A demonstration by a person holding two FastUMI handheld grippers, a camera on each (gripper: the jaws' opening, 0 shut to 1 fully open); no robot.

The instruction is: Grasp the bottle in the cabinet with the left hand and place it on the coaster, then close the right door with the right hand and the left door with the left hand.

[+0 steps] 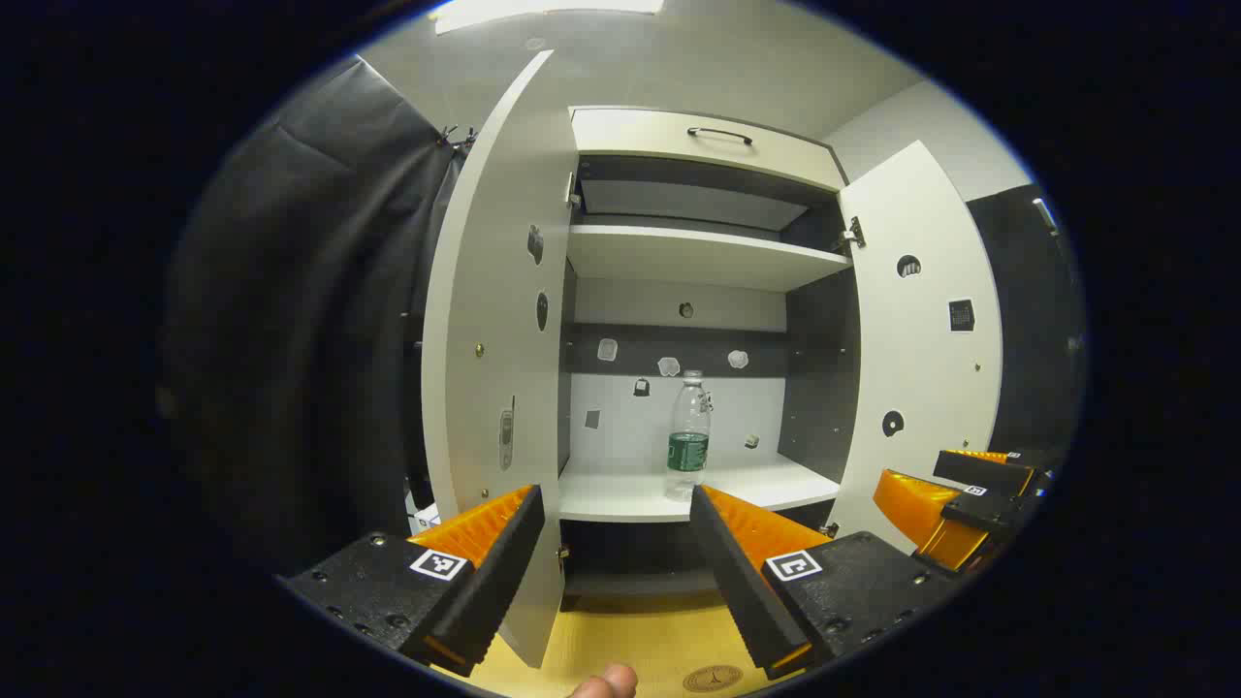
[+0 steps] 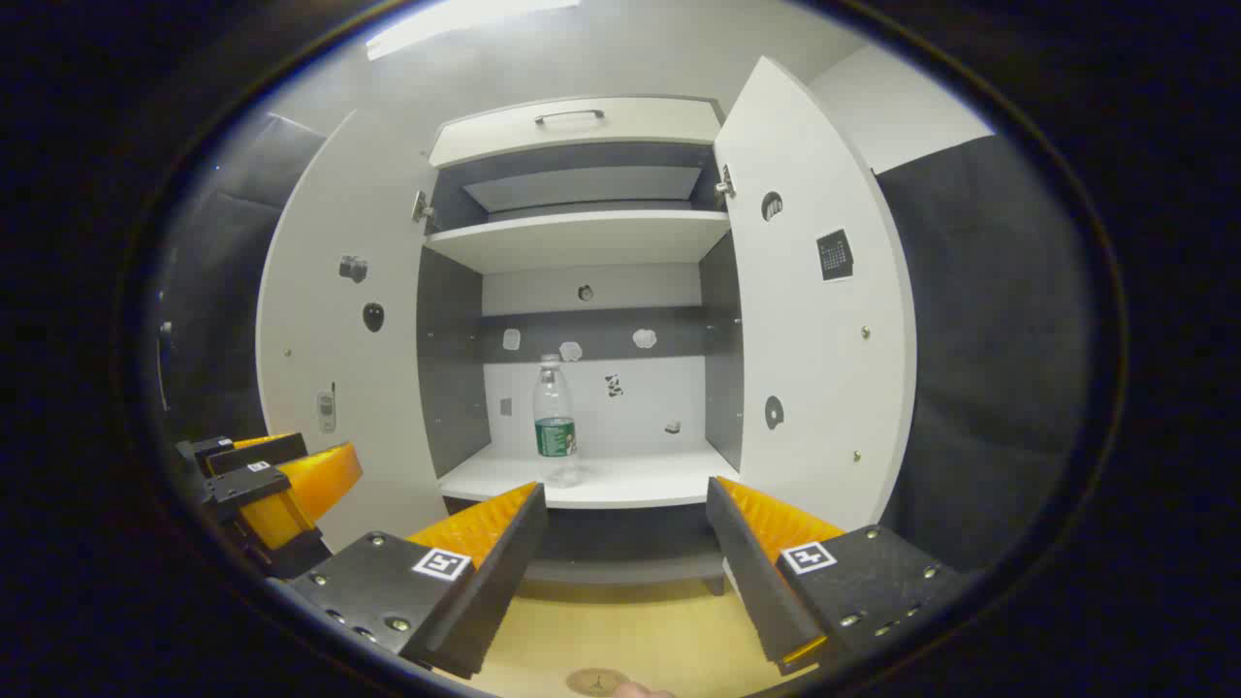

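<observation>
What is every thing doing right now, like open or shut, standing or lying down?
Left door: wide open.
Right door: wide open.
Water bottle: standing upright on the lower shelf, cap on, not held.
Drawer: pushed shut.
Upper shelf: bare.
Coaster: flat on the wooden table, nothing on it.
Left claw: open, holding nothing.
Right claw: open, holding nothing.

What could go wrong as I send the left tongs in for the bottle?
The bottle is tall, narrow and upright near the shelf front; a nudge from one finger of the open left tongs may topple it. The open left door hangs close beside the approach and could be clipped.
</observation>
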